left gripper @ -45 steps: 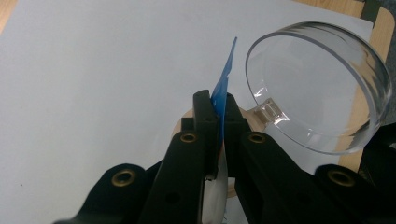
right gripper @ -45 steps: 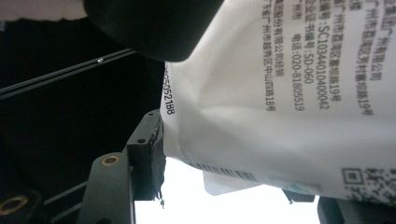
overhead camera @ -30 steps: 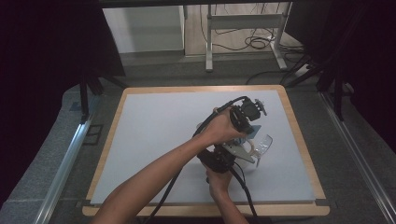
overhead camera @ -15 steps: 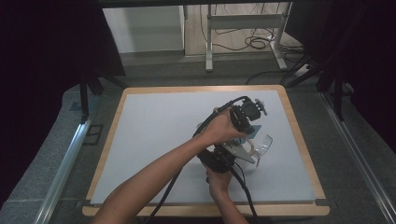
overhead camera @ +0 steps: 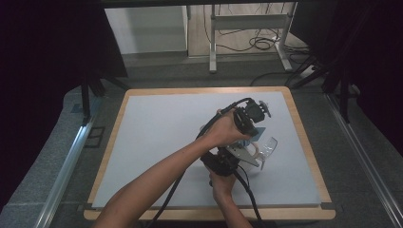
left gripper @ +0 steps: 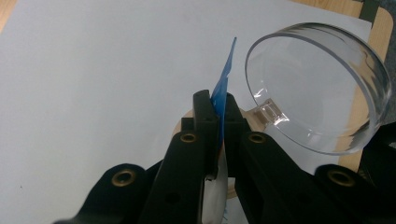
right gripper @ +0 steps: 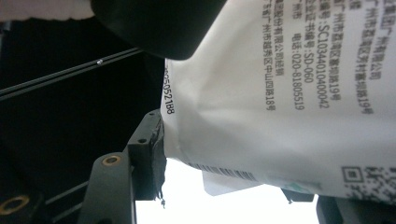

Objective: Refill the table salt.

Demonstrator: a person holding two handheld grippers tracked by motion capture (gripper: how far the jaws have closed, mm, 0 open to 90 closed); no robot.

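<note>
A white packet (overhead camera: 241,153) with a blue edge hangs above the right half of the pale mat (overhead camera: 157,133), held between both grippers. From above, my left gripper (overhead camera: 247,134) is shut on the packet's thin blue edge (left gripper: 228,65); in its own view the jaws (left gripper: 218,105) pinch that edge flat. My right gripper (overhead camera: 234,156) grips the packet from below. In the right gripper view the printed white packet (right gripper: 280,93) lies between the jaws (right gripper: 247,172), with the left fingertip (right gripper: 148,149) pressed on its side. A clear round cup (overhead camera: 267,147) (left gripper: 322,93) sits just right of the packet.
A wooden rim (overhead camera: 304,137) borders the mat, close to the cup on the right. Beyond the far edge stand a metal table frame (overhead camera: 247,28) and floor cables (overhead camera: 259,43). Dark curtains hang on both sides. Cables trail from both grippers toward the near edge.
</note>
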